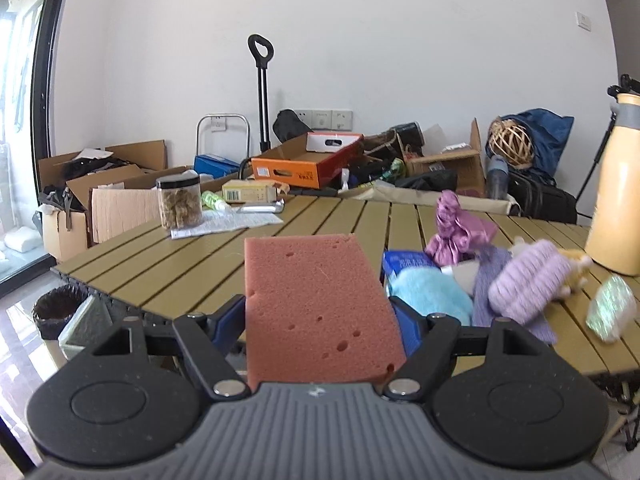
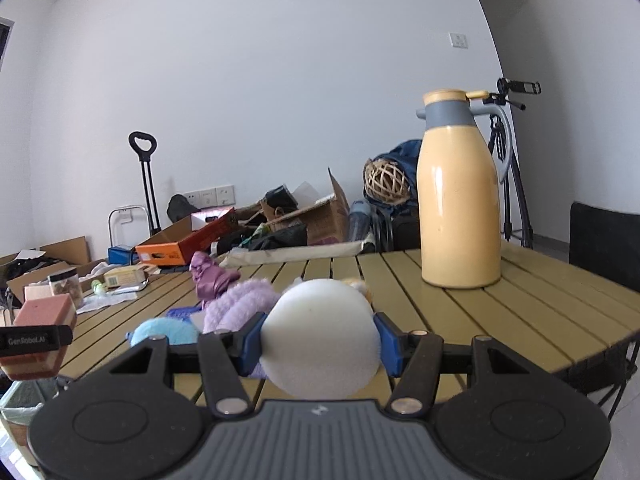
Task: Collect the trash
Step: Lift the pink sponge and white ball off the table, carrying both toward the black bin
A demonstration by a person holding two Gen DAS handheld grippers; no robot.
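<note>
My left gripper [image 1: 320,316] is shut on a pink sponge block [image 1: 316,304], which sticks out forward over the near edge of the slatted table [image 1: 160,264]. That same sponge [image 2: 44,312] and the left gripper show at the far left of the right wrist view. My right gripper [image 2: 320,340] is shut on a white foam ball [image 2: 320,336], held just above the table [image 2: 520,320]. Behind the ball lies a heap of soft items: a lilac fuzzy piece [image 2: 236,304], a light blue fluffy piece [image 2: 160,330] and a crumpled purple wrapper [image 2: 208,280].
A tall yellow thermos jug [image 2: 460,196] stands at the table's right. A jar [image 1: 179,200], a small box [image 1: 248,191] and papers lie far left. A lined bin [image 2: 20,400] and a dark basket [image 1: 56,312] sit on the floor at left. Boxes and bags crowd the wall.
</note>
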